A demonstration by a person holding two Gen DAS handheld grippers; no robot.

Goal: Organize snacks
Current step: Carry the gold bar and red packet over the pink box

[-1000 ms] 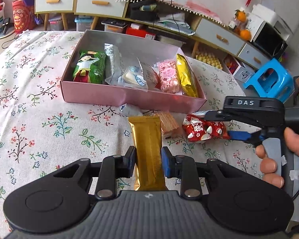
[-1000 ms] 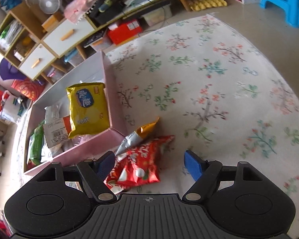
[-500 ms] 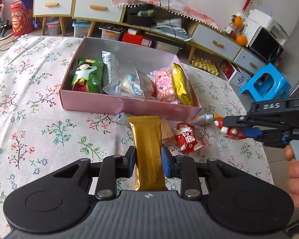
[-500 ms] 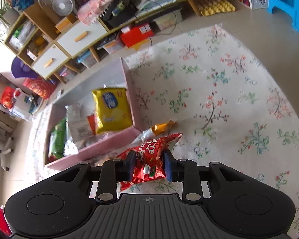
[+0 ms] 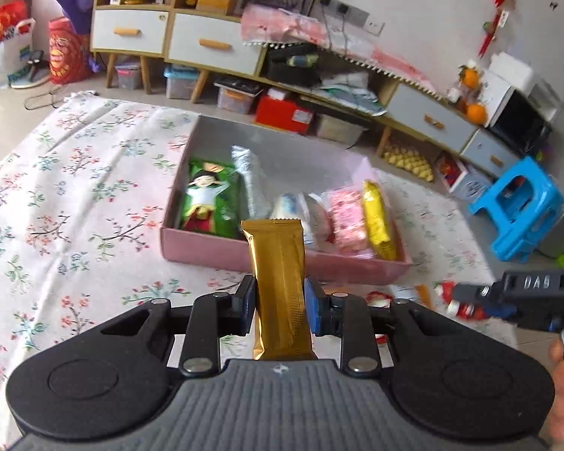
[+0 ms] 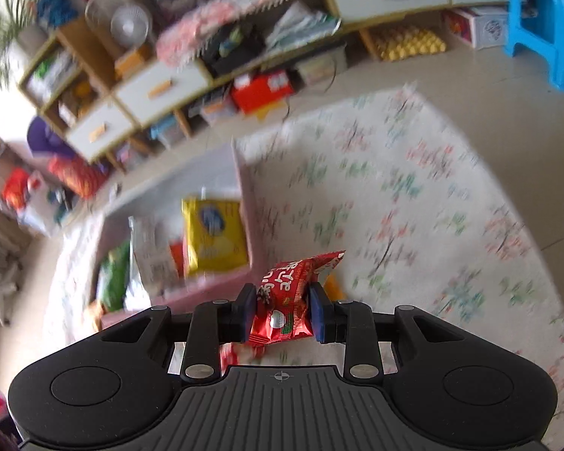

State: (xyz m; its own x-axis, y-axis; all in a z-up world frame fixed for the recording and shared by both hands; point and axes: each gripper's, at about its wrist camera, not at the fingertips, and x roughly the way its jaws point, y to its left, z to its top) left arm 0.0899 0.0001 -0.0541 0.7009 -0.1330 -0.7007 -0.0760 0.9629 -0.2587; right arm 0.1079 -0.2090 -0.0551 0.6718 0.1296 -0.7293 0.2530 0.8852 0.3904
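Left wrist view: left gripper (image 5: 280,306) pinches the gold bar (image 5: 280,282), long axis toward the pink box (image 5: 282,259) at twelve o'clock. Right gripper (image 6: 282,312), just closed, clamps a red packet (image 6: 285,300); its box lies at ten o'clock.

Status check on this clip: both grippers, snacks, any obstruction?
Left gripper clamped on gold bar. Right gripper just closed on red snack packet. Pink box ahead, part filled. Nothing blocking.
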